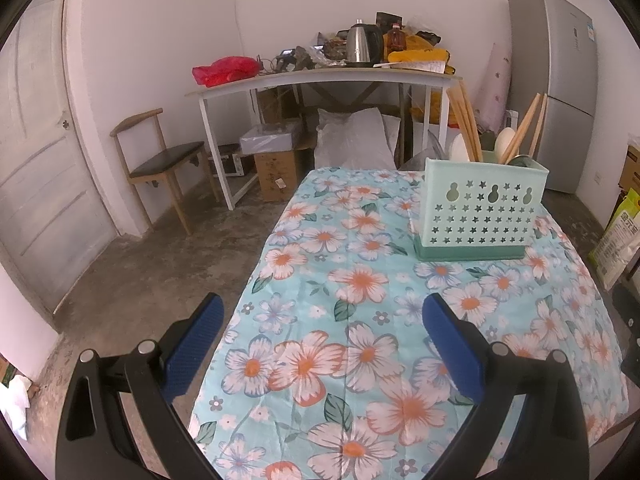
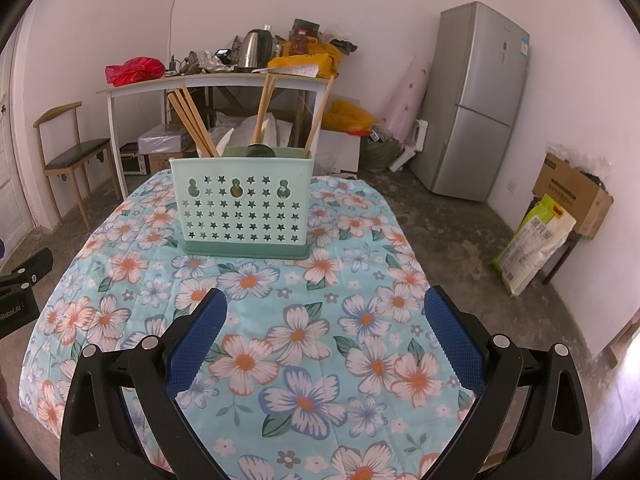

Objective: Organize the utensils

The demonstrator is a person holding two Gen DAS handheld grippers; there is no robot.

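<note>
1. The left claw (image 1: 322,312) stood with its blue pads spread apart and nothing between them, poised above the near part of the flowered bench (image 1: 360,360).
2. The right claw (image 2: 326,306) was likewise spread wide and empty.
3. The green holder (image 2: 242,210) stood upright straight ahead of the right claw, and ahead and to the right of the left claw.
4. Chopsticks (image 2: 192,124) and spoons (image 1: 505,140) leaned inside it, handles up, likely so they could be pulled out easily.
5. No loose utensils showed on the cloth, so the sorting appeared finished.
</note>
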